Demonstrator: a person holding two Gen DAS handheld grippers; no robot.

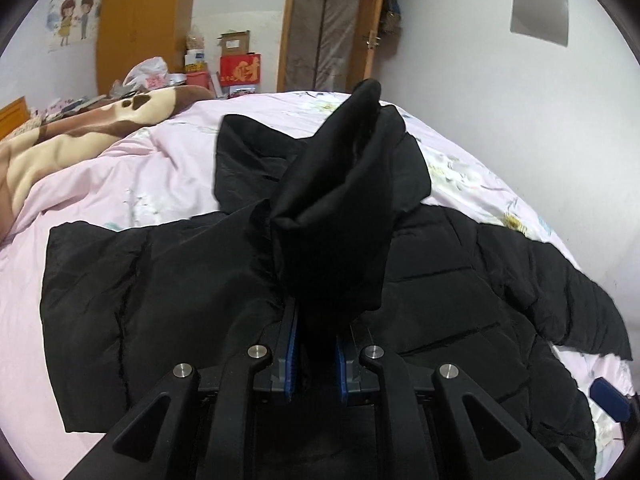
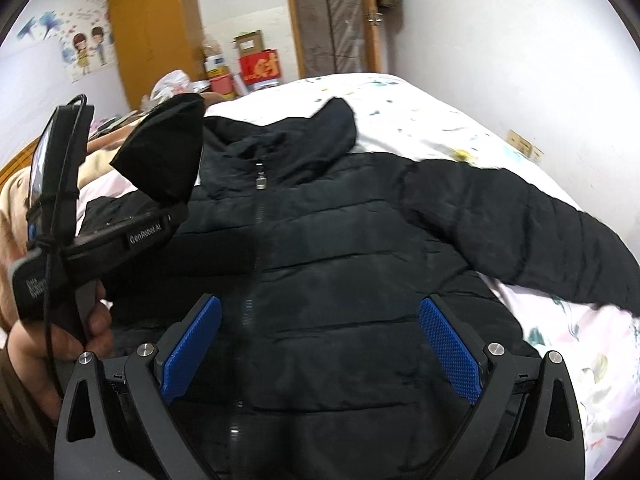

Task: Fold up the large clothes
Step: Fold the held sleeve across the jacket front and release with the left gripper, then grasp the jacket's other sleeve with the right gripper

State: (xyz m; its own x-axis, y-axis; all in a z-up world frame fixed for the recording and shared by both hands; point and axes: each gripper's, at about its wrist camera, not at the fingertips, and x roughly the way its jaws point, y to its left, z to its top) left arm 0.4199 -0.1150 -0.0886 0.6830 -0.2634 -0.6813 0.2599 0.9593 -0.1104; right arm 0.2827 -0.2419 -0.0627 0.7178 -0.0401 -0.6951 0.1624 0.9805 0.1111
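A black puffer jacket (image 2: 340, 264) lies face up on the bed, zip (image 2: 260, 184) closed, hood (image 2: 320, 132) toward the far end. My left gripper (image 1: 314, 344) is shut on the cuff of the jacket's left sleeve (image 1: 332, 208) and holds it lifted above the chest. In the right wrist view the left gripper (image 2: 172, 216) shows at left with the sleeve end (image 2: 168, 152) raised. My right gripper (image 2: 320, 344) is open and empty above the jacket's lower front. The other sleeve (image 2: 520, 232) lies spread out to the right.
The bed has a pale pink floral sheet (image 1: 160, 168). A brown and cream blanket (image 1: 60, 140) lies at the far left. A wooden wardrobe (image 2: 156, 32), boxes (image 2: 256, 64) and a door (image 2: 332, 16) stand beyond the bed. A white wall (image 2: 520, 60) runs along the right.
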